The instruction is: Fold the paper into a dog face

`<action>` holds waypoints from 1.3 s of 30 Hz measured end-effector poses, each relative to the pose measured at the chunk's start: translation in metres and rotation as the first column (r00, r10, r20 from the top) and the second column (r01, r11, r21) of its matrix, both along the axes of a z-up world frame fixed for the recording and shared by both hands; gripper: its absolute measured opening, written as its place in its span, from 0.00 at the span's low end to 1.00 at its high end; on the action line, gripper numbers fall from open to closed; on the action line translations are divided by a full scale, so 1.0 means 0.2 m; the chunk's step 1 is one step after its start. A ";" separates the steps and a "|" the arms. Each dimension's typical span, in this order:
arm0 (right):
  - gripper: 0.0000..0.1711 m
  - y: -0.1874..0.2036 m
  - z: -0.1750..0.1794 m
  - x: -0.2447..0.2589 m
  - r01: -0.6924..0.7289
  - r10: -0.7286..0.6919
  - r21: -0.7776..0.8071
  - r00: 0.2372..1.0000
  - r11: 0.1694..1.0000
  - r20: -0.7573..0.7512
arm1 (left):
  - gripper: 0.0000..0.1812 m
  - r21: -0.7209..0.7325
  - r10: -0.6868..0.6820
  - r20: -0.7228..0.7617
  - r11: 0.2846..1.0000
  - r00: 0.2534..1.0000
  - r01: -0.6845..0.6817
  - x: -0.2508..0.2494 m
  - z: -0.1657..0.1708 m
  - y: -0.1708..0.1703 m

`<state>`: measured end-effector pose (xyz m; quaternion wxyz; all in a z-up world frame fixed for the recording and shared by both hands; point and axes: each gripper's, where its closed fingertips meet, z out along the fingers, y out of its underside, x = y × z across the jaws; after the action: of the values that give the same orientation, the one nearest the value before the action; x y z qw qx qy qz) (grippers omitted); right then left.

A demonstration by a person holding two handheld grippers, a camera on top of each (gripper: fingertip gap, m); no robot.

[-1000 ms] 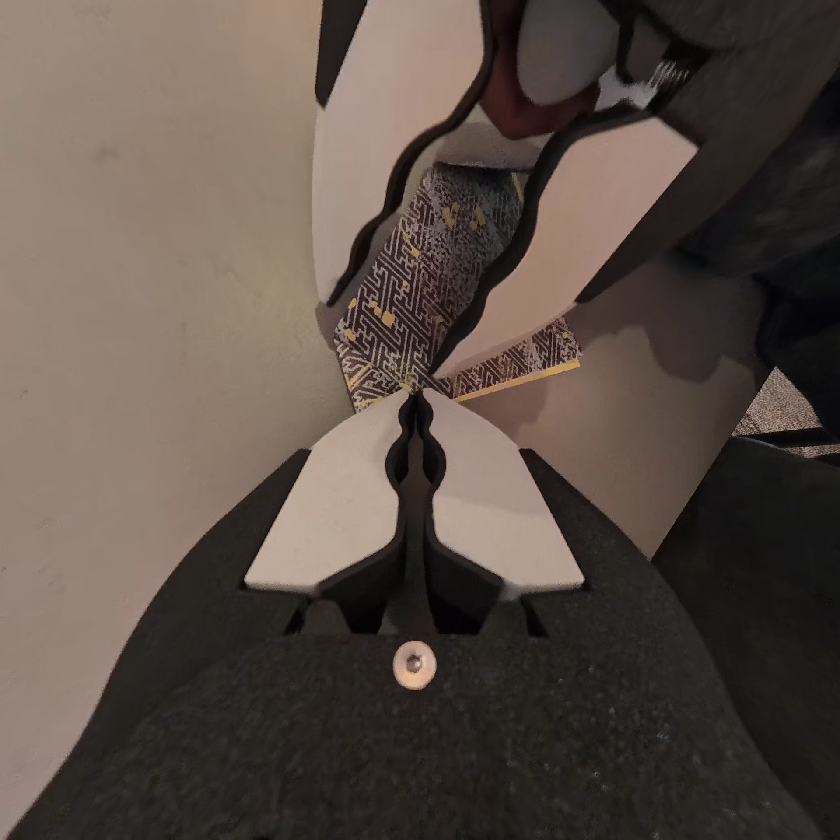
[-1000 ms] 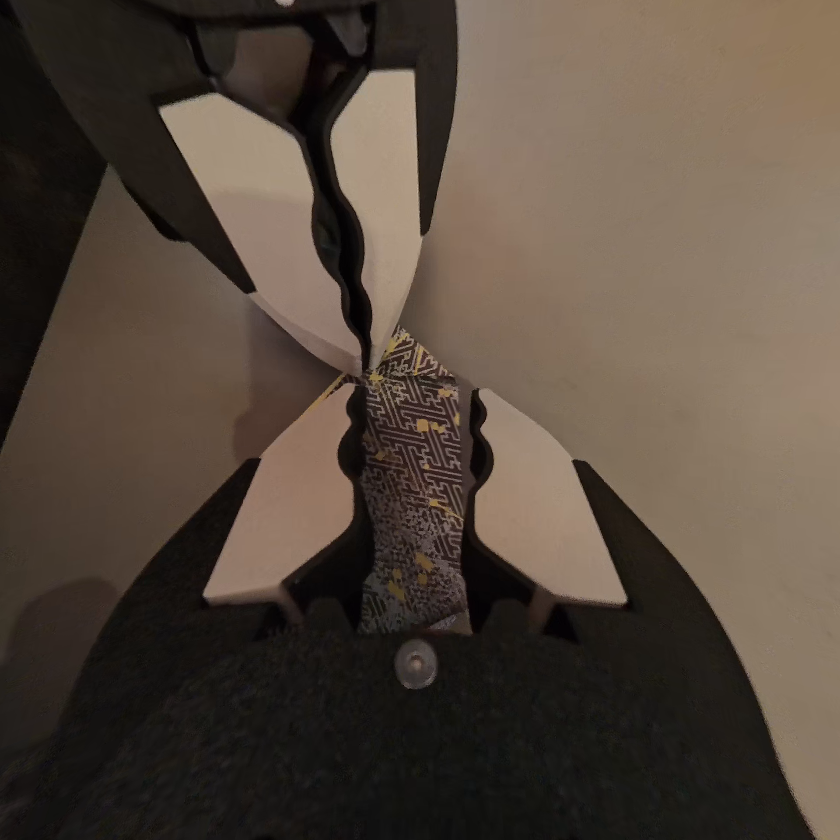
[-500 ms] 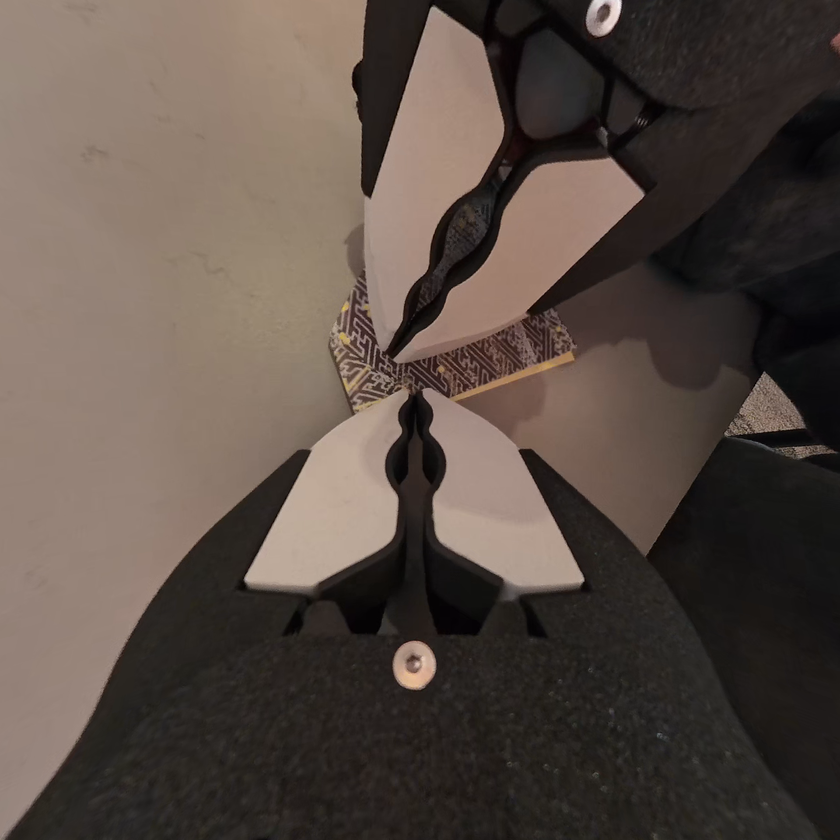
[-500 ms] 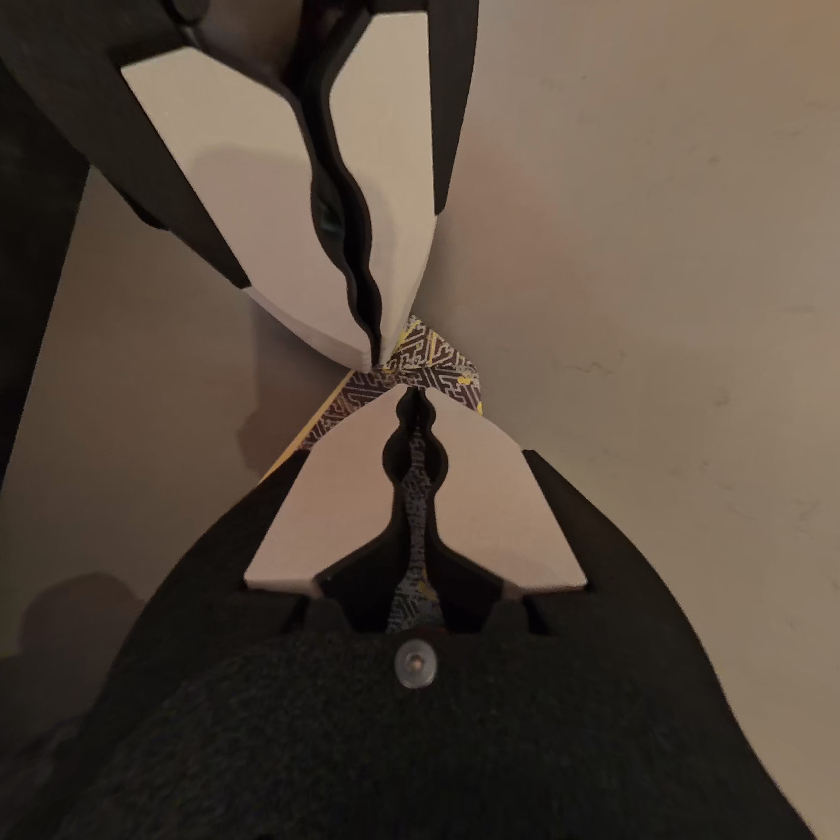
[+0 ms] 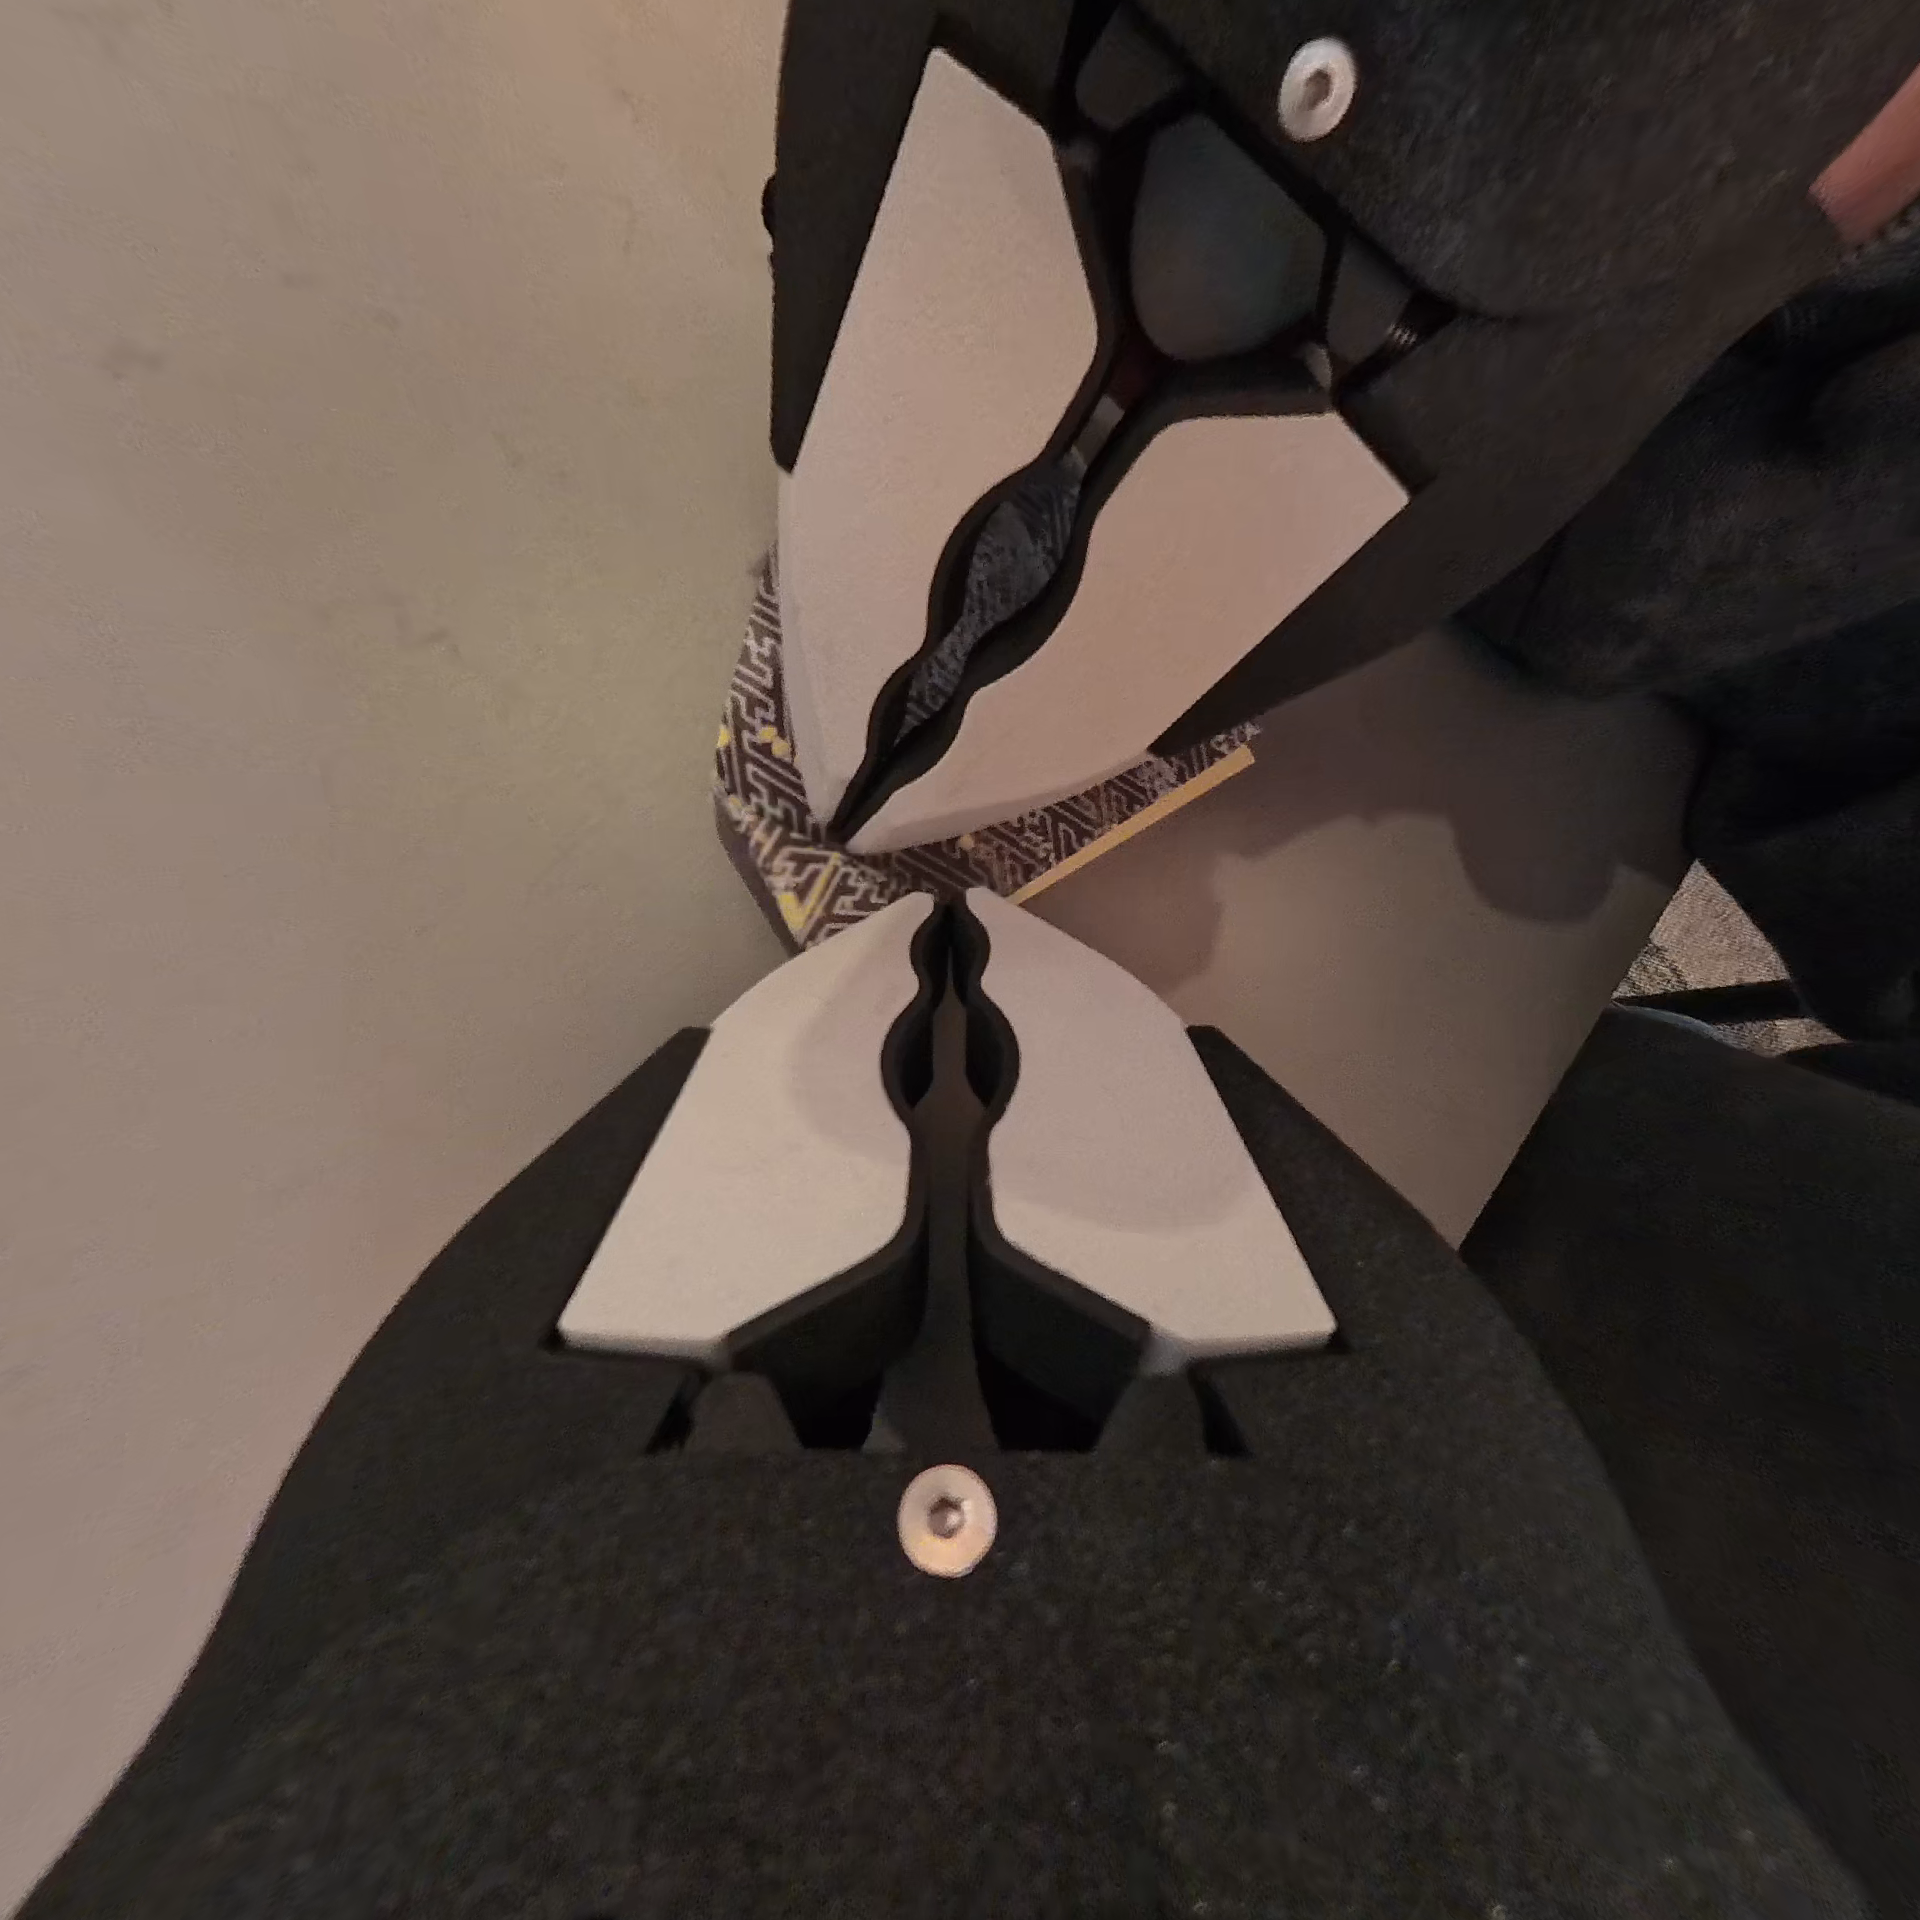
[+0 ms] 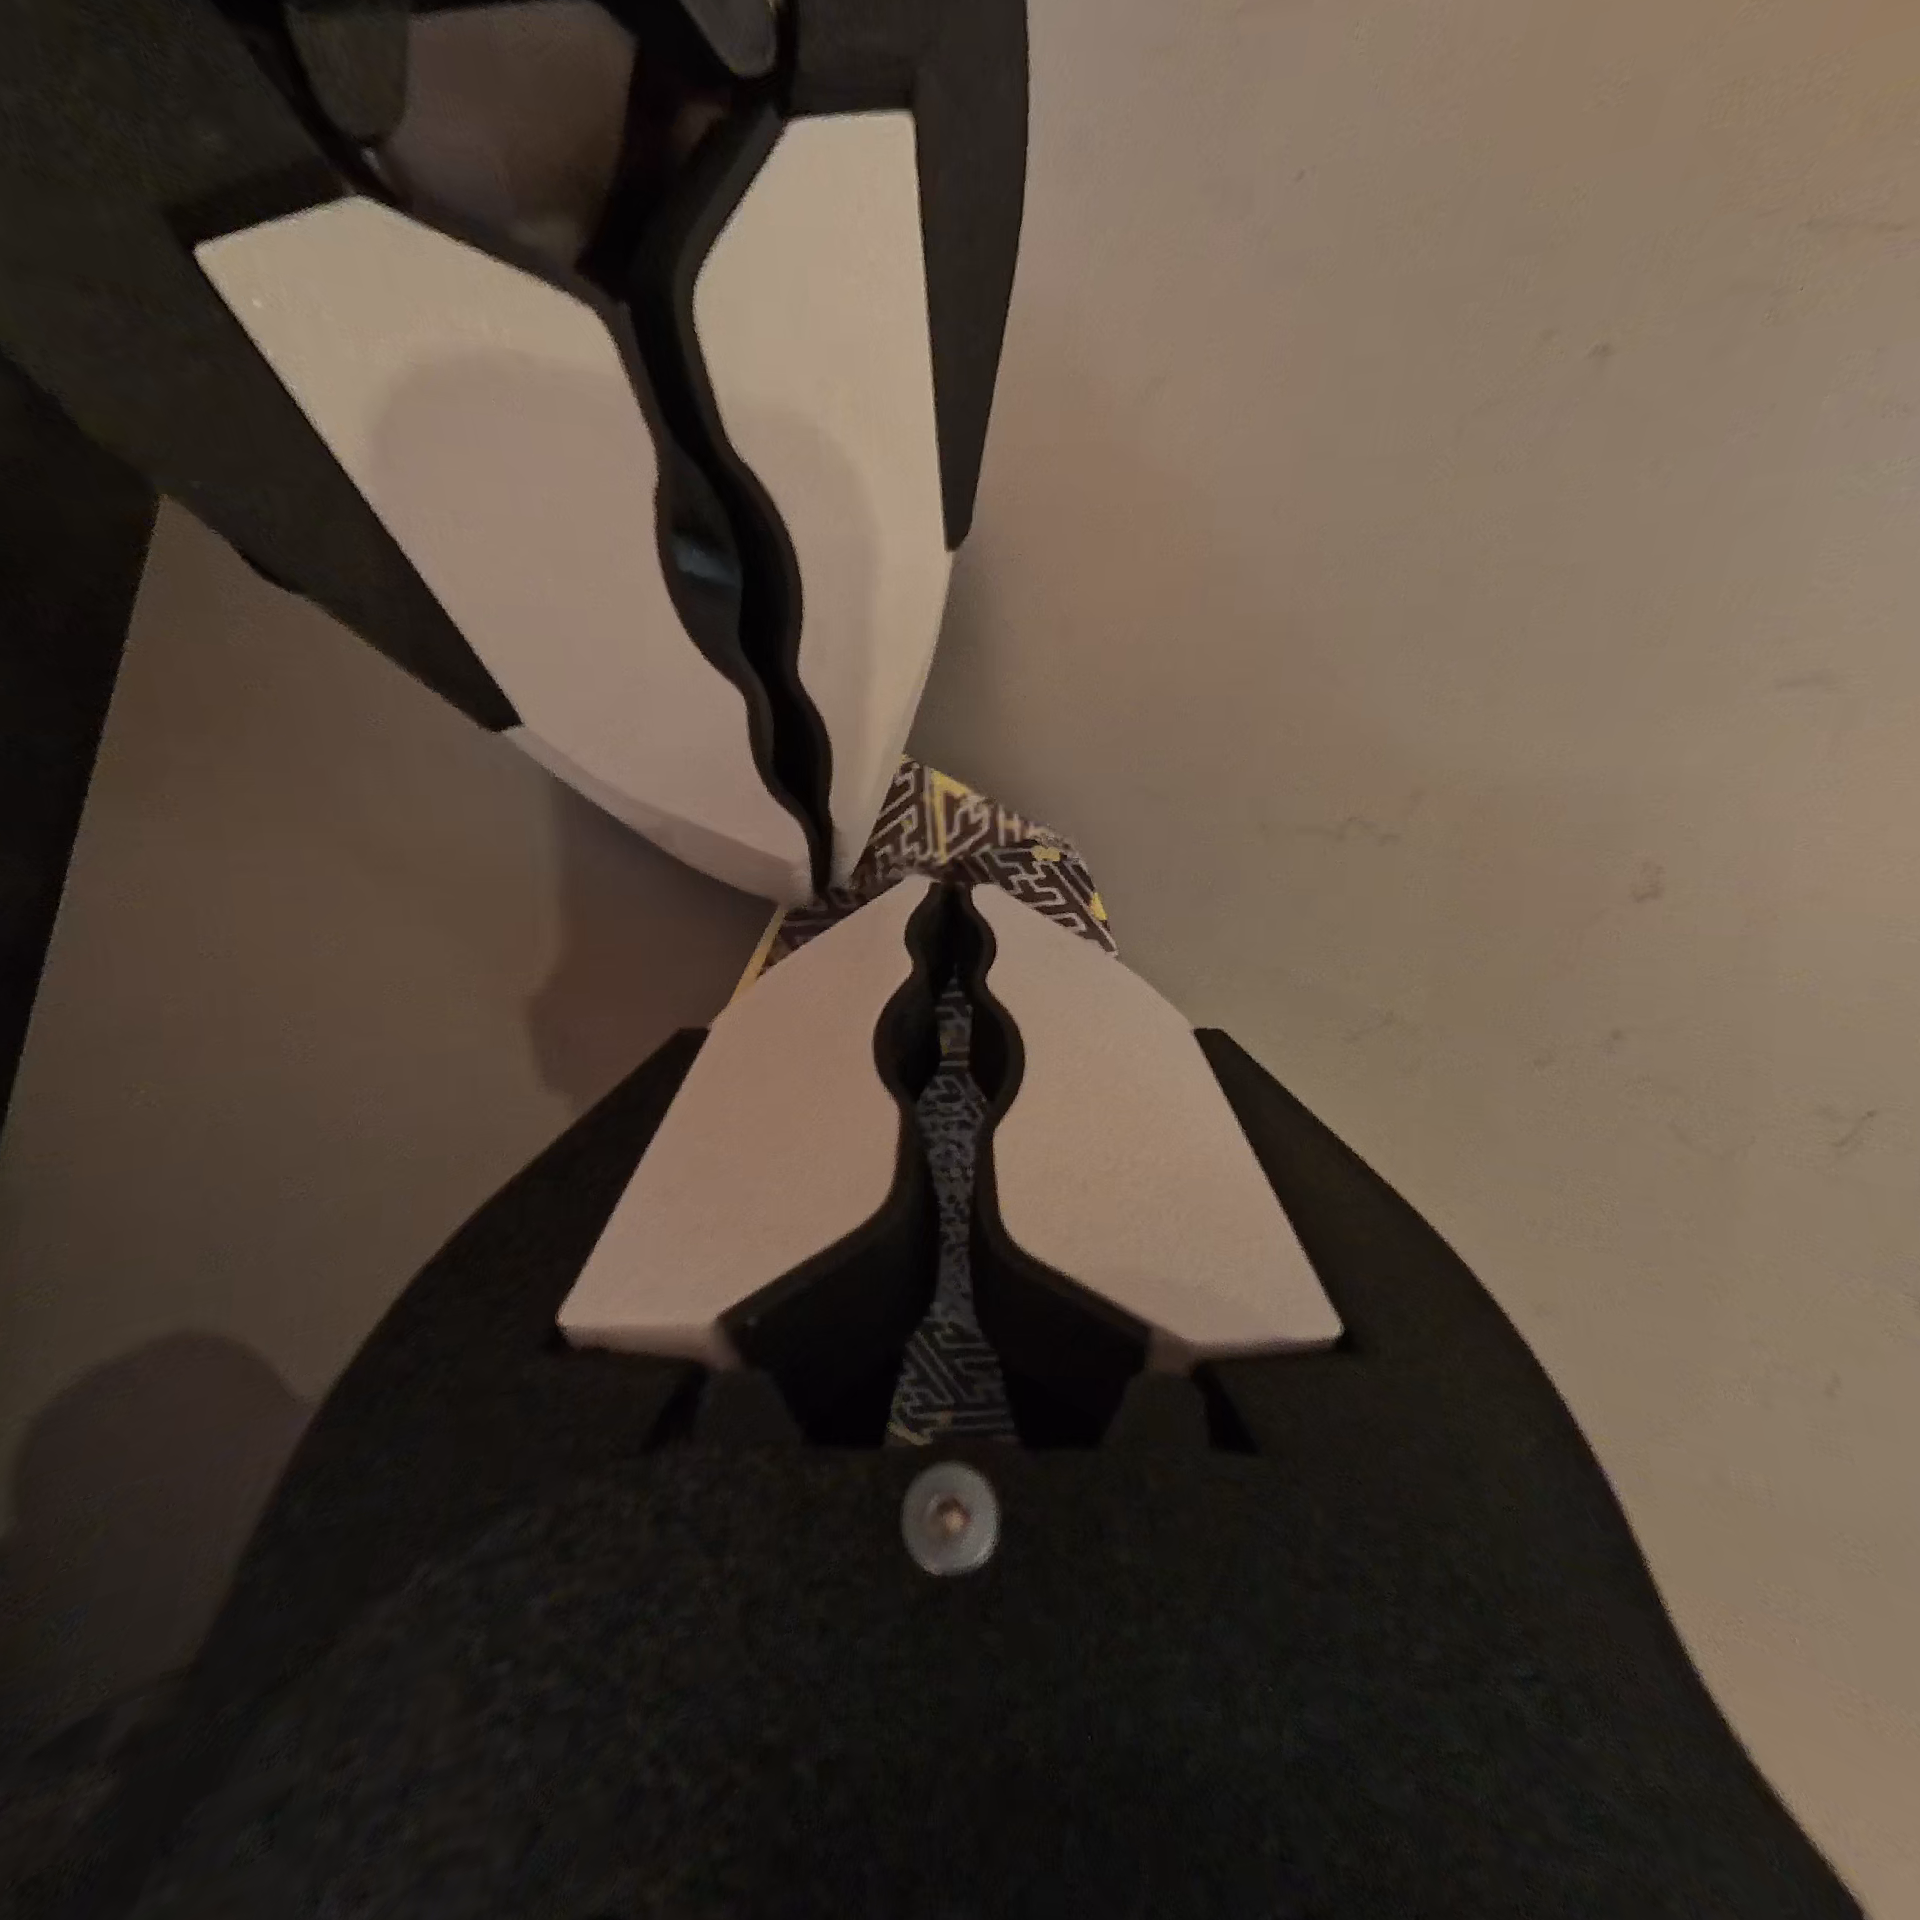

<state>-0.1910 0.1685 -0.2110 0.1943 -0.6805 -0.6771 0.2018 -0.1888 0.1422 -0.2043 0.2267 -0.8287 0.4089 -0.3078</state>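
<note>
the patterned paper [image 5: 774, 727] is pinched by the closed left gripper [image 5: 948, 902] and closed right gripper [image 6: 943, 888] on the table [image 5: 312, 623].

Most of the paper [image 5: 940, 857] is hidden under the two grippers; only narrow strips are seen. The far end of the right gripper [image 5: 847, 821] is cut off by the top edge of the left view, and the left gripper [image 6: 821, 883] likewise in the right view.

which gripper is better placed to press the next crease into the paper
Probably the right hand-held gripper: it is shut with the patterned paper running between its fingers. The left hand-held gripper is shut, its tip only at the paper's edge, so it suits pinning.
</note>
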 end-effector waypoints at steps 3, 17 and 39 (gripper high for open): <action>0.00 0.00 0.00 0.00 0.007 -0.007 -0.002 1.000 1.000 -0.004 | 0.00 0.003 0.000 -0.007 1.000 1.000 0.001 0.01 -0.01 0.00; 0.00 0.02 0.10 -0.04 0.013 -0.013 -0.006 0.995 1.000 -0.096 | 0.00 -0.033 0.021 0.009 0.999 1.000 -0.021 0.02 -0.01 0.01; 0.00 0.02 0.00 -0.04 0.017 -0.018 -0.030 0.999 0.999 -0.051 | 0.00 -0.033 0.032 0.014 0.999 0.999 -0.031 0.03 0.00 0.02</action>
<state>-0.1997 0.1716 -0.2111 0.2031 -0.6838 -0.6629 0.2275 -0.1833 0.1455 -0.2053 0.2207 -0.8364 0.3890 -0.3168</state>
